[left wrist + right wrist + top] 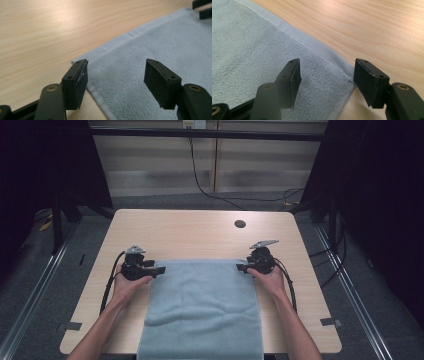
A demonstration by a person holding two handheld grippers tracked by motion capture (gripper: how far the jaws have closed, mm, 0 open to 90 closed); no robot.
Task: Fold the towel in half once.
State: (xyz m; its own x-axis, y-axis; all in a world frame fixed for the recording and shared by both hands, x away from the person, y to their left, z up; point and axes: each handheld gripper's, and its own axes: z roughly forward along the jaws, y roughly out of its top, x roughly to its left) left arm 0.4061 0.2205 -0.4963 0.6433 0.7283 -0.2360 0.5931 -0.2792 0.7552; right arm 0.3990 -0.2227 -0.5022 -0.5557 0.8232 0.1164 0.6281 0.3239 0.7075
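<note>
1. On the wooden surface (200,232) a light blue towel (202,305) lay flat, its near end hanging over my edge.
2. At the towel's far left corner I held the left tongs (161,269), jaws spread apart astride that corner, gripping nothing.
3. At the far right corner sat my right tongs (240,267), jaws likewise wide, straddling the hem (312,42).
4. No container stood on the surface.
</note>
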